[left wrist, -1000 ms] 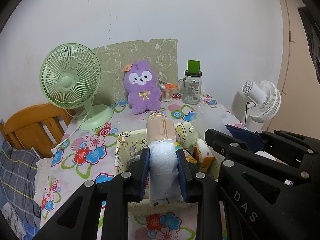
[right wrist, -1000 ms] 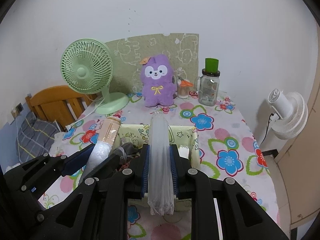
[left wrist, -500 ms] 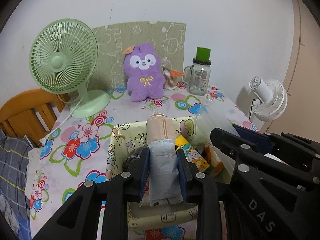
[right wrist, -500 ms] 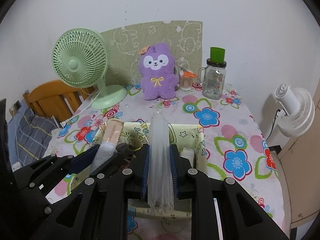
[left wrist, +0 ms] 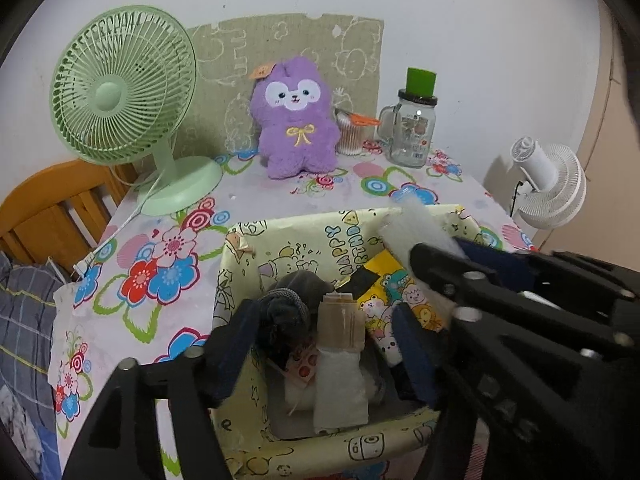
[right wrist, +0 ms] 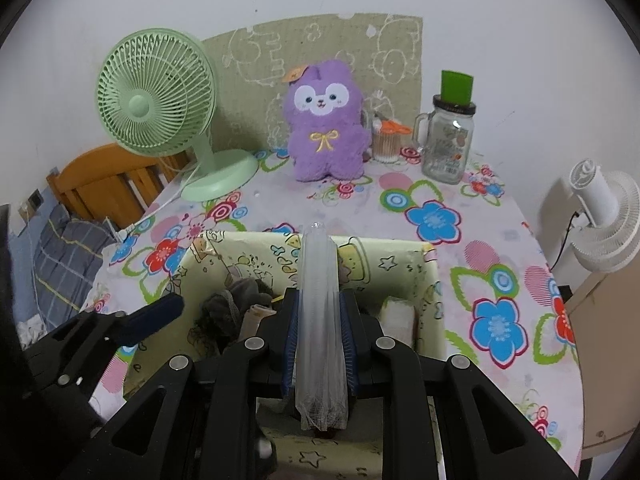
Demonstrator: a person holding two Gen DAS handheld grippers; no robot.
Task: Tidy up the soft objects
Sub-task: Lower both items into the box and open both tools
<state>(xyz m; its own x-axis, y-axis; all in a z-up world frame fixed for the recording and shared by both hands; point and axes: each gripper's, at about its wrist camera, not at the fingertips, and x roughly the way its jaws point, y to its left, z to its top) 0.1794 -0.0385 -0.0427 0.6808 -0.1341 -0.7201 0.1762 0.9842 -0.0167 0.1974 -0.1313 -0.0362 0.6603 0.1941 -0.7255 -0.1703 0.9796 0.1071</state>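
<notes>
Left wrist view, lower left of the frame: our left gripper [left wrist: 322, 344] hangs spread wide over the box [left wrist: 240, 264], its pads clear of the roll [left wrist: 340, 364], which now stands in the box between a grey sock [left wrist: 288, 304] and a yellow packet [left wrist: 396, 292]. We judge it let go there so the soft things sit packed together. Upper centre, the plush [left wrist: 296, 120] sits on the worktop [left wrist: 160, 248] against the wall, outside the box. Right wrist view, lower centre: our right gripper [right wrist: 320, 328] is clenched on a clear sleeve [right wrist: 320, 320], held lengthwise above the box [right wrist: 430, 280], likely to drop in beside the rest.
</notes>
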